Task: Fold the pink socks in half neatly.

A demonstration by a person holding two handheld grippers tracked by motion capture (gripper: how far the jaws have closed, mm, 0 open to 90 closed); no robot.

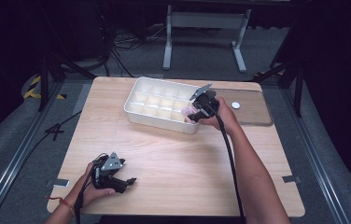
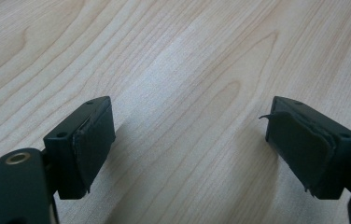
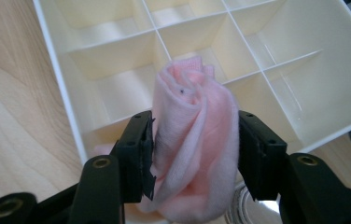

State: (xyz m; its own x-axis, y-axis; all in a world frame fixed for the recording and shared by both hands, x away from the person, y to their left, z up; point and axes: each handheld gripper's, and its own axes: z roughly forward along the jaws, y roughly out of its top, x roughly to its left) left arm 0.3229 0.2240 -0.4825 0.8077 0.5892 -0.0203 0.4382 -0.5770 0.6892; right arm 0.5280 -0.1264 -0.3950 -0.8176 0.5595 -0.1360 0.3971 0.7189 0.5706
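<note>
holding pink cloth in right gripper — divided tray, white disc beside

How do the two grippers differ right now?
The right gripper has a rolled pink cloth between its jaws; the left gripper has nothing. The right one reaches the white divided tray at the far side; the left one rests on the wooden table near the person. Both have black jaws.

Grey carpet floor around a light wooden table; white metal stand behind, dark surroundings
</note>
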